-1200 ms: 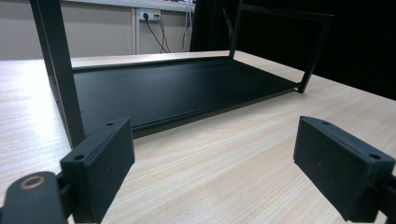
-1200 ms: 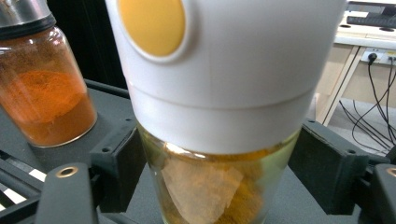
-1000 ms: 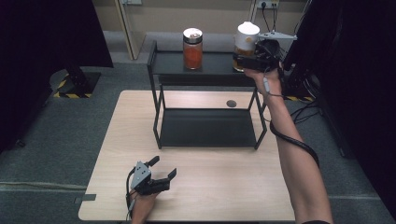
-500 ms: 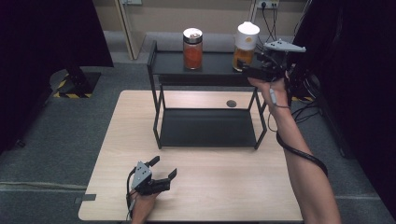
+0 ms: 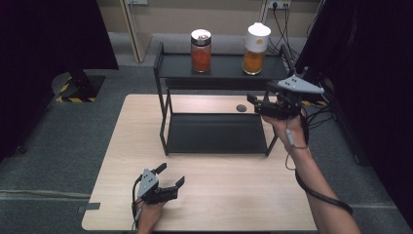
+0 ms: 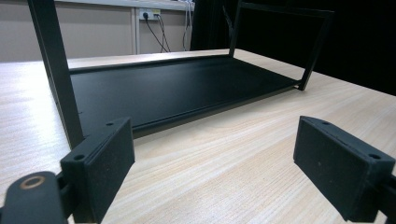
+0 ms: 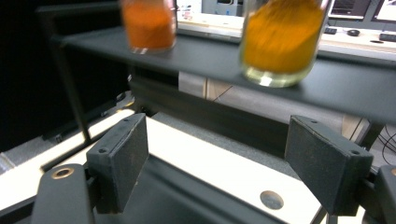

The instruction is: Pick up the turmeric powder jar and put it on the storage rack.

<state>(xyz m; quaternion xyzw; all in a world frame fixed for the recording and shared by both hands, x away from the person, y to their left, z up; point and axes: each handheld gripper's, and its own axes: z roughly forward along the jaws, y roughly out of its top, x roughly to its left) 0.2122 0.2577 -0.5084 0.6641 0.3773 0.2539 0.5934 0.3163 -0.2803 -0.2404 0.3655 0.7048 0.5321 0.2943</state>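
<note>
A black two-tier rack (image 5: 219, 73) stands on the wooden table (image 5: 209, 195). Its top shelf (image 7: 205, 56) carries a red-orange jar (image 5: 200, 51) (image 7: 149, 23) with a silver lid and a yellow-orange jar (image 5: 255, 48) (image 7: 280, 42) with a white lid. My right gripper (image 5: 254, 105) (image 7: 219, 163) hovers open by the rack's right end, below the top shelf, with nothing between its pads (image 7: 119, 163). Near the table's front edge my left gripper (image 5: 171, 174) (image 6: 219, 172) rests open and empty, pointing at the rack's lower shelf (image 6: 177, 88).
A small dark round spot (image 5: 241, 108) (image 7: 272, 199) lies on the table behind the rack. Cables (image 5: 311, 117) trail off the table's right side. Bare wood (image 5: 234, 195) stretches between the rack and the front edge.
My right gripper has drawn away from the white-lidded jar, moving down and toward the person to the rack's right end. The jar stays on the top shelf. The left gripper has not moved.
</note>
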